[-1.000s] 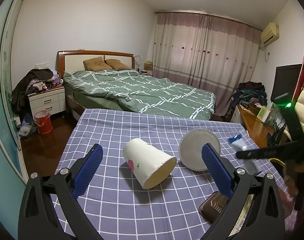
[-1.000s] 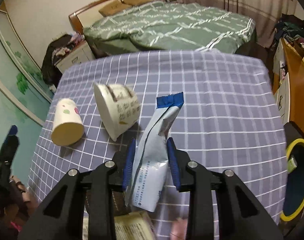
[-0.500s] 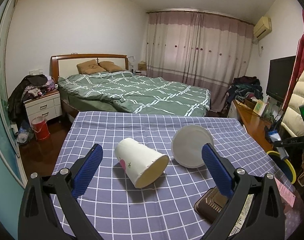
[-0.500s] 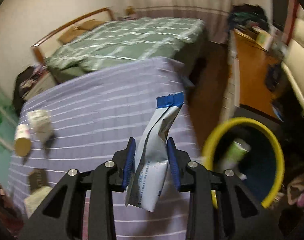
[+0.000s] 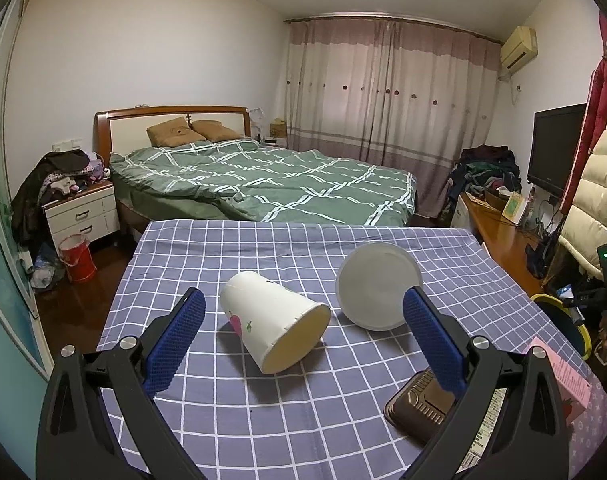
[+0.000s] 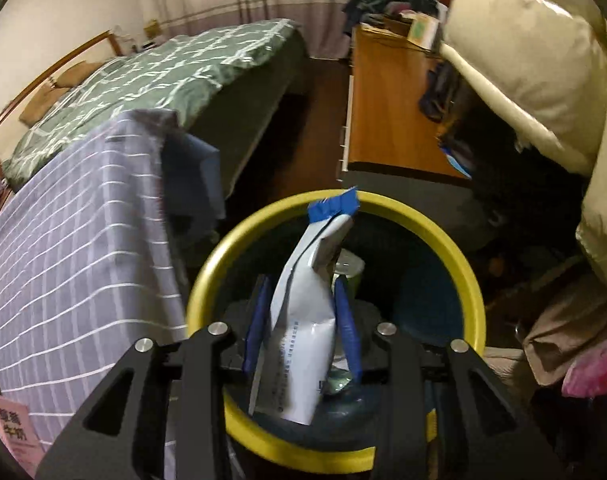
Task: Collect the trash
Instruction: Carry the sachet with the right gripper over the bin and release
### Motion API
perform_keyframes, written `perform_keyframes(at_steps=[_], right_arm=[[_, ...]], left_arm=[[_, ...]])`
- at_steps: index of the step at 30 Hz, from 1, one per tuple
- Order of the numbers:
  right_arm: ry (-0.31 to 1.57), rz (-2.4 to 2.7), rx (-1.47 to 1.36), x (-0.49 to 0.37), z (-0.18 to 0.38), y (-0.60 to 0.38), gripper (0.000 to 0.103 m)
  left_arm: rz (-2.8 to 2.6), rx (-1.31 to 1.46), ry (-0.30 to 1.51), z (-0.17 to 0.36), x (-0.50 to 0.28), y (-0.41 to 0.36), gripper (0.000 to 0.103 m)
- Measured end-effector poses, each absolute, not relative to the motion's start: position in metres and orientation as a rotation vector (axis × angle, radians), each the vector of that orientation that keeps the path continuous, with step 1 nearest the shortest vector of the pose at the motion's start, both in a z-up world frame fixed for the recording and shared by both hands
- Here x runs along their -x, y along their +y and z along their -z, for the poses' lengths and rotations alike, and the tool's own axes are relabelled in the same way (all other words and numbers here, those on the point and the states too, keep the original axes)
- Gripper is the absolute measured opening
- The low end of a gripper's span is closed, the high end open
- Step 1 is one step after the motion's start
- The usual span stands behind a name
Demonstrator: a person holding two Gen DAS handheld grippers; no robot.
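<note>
Right gripper [image 6: 302, 320] clamps a white snack bag [image 6: 303, 328] above the yellow-rimmed bin [image 6: 469, 280]. Left gripper [image 5: 303, 336] spread wide, near a tipped cup [image 5: 273, 326]. Risk: bag catches rim, falls outside.

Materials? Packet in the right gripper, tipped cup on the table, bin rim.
Packet: looks like glossy plastic film, creased, with a torn blue top. Cup: likely matte paper, printed outside, with a visible side seam. Bin rim: smooth yellow, probably plastic; blur leaves it open.
</note>
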State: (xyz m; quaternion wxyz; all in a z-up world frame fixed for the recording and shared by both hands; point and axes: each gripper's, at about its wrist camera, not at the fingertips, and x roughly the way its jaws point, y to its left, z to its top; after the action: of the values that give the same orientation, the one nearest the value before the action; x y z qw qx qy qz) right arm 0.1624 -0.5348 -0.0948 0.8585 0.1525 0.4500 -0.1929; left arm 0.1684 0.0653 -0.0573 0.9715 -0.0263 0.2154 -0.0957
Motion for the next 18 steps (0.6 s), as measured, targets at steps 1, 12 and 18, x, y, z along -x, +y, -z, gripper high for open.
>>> perform_keyframes(at_steps=[1,12,18], right_arm=[[0.943,0.42,-0.33,-0.161,0.097,-0.539,0.043],[0.773,0.388,-0.404,-0.157,0.048,-0.496,0.057],[0.536,0.297,-0.344,-0.161,0.012,-0.435,0.071]], left_arm=[[0.194,0.052,0.435,0.057,-0.169,0.065,0.097],[0.206,0.038,0.436,0.057,-0.168,0.06,0.098],[0.229,0.026,0.437,0.057,-0.167,0.056,0.097]])
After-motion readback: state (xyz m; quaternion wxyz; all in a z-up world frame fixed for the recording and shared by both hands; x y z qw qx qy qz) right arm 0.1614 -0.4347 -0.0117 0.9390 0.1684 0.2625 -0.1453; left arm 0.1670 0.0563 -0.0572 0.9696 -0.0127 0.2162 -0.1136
